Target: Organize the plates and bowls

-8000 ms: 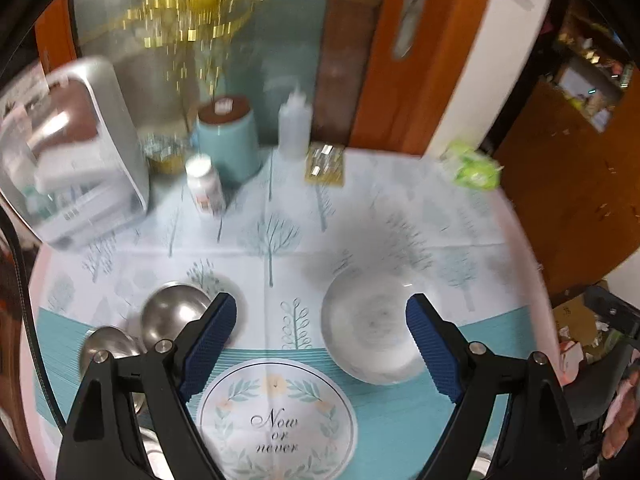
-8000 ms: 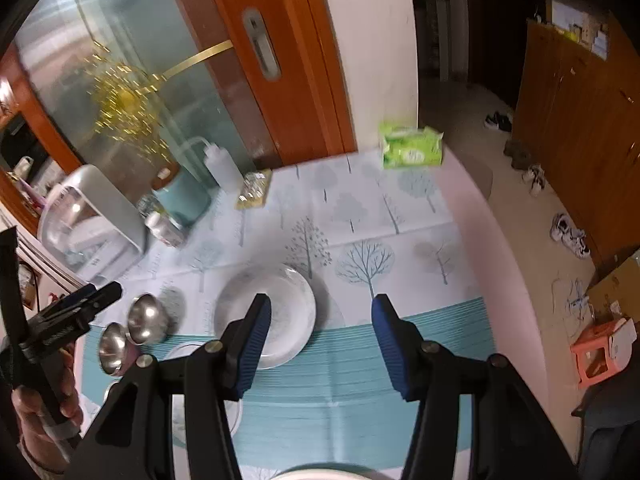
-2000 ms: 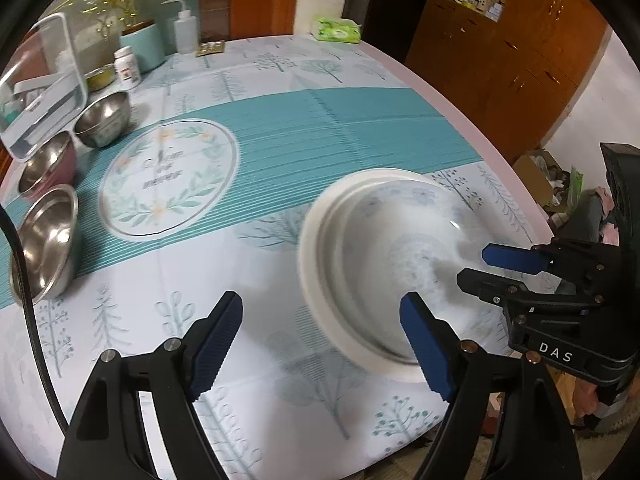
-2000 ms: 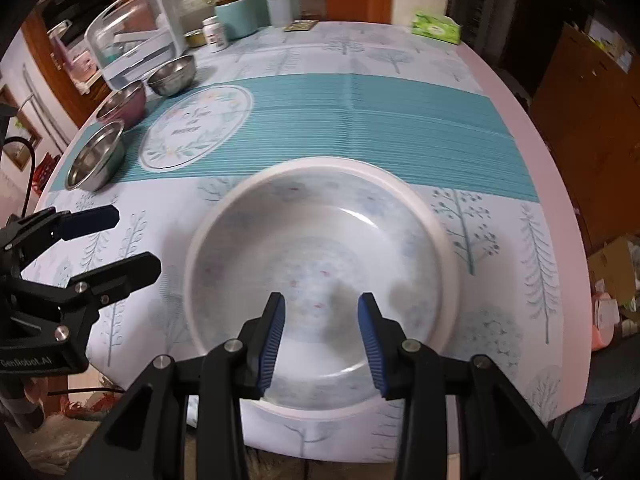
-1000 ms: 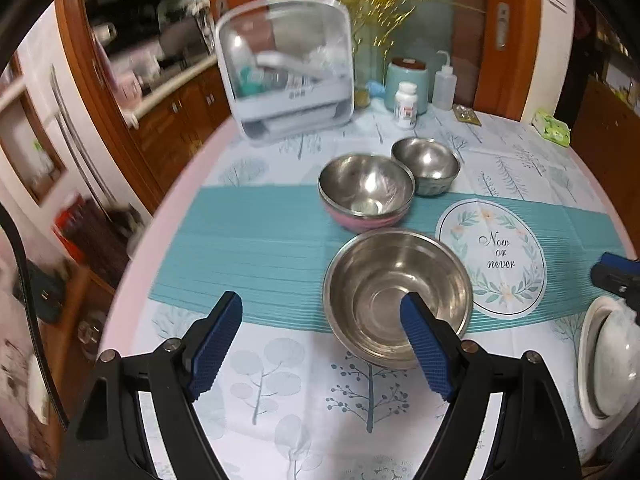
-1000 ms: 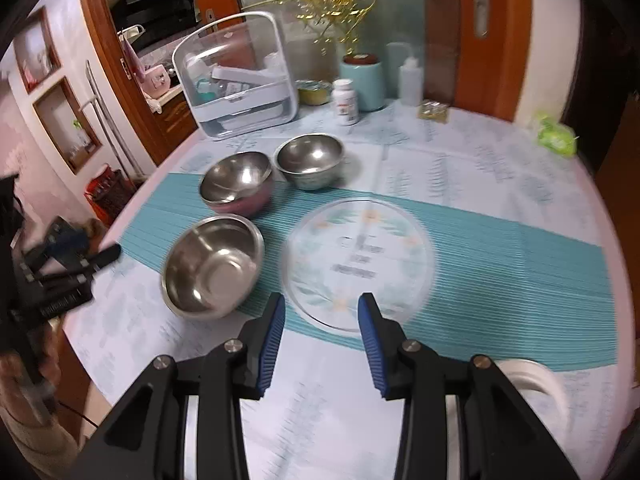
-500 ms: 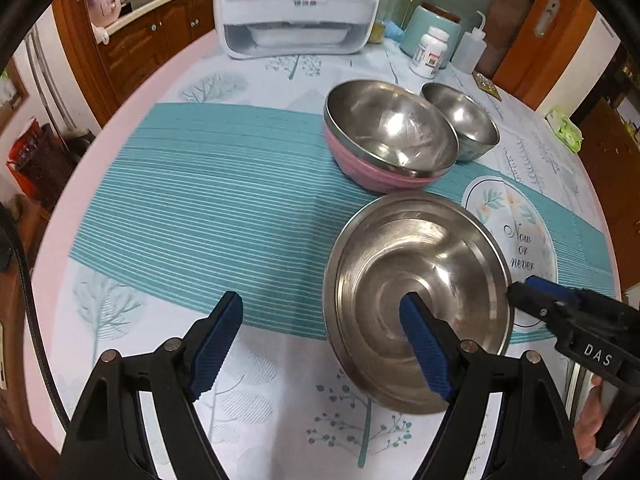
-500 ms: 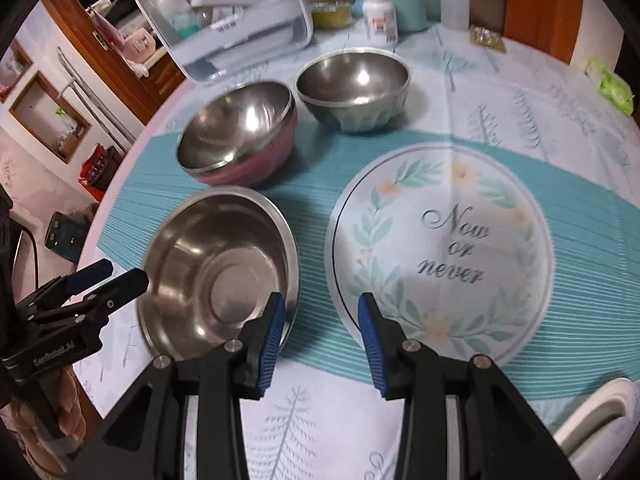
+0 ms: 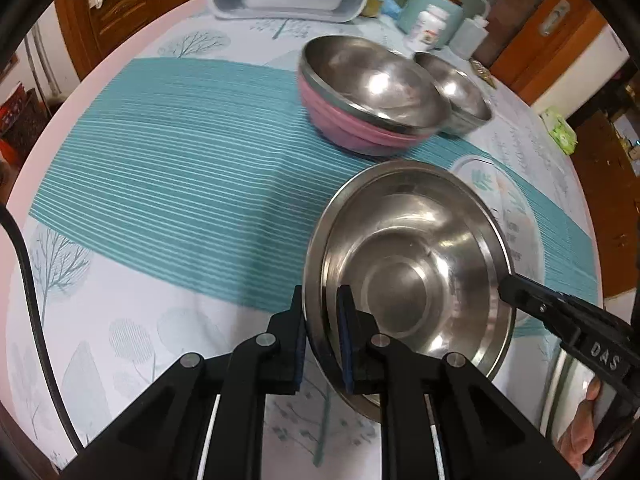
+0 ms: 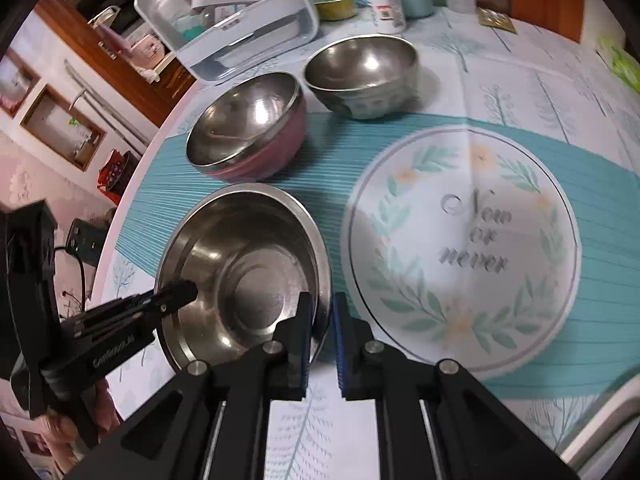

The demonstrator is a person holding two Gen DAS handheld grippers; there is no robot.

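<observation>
A wide steel bowl point(image 9: 412, 280) point(image 10: 248, 276) sits near the table's front edge on the teal-striped cloth. My left gripper point(image 9: 321, 304) is closing down on the bowl's left rim, with pads pressed on both sides of it. My right gripper point(image 10: 322, 312) is closing down the same way on the opposite rim. Each gripper shows in the other's view, the right gripper point(image 9: 516, 288) at the far rim and the left gripper point(image 10: 180, 292) likewise. Behind stand a pink bowl with a steel lining point(image 9: 368, 92) point(image 10: 248, 124) and a smaller steel bowl point(image 9: 456, 92) point(image 10: 360, 72).
A round "Now or never" print point(image 10: 464, 248) lies right of the held bowl. The edge of a white dish point(image 10: 608, 420) point(image 9: 560, 392) shows at the lower right. A clear lidded container point(image 10: 232, 12), a pill bottle point(image 10: 386, 4), a teal canister and a squeeze bottle line the back.
Both grippers came down onto the wide steel bowl and went from open to shut on its opposite rims. The bowl now fills more of both views.
</observation>
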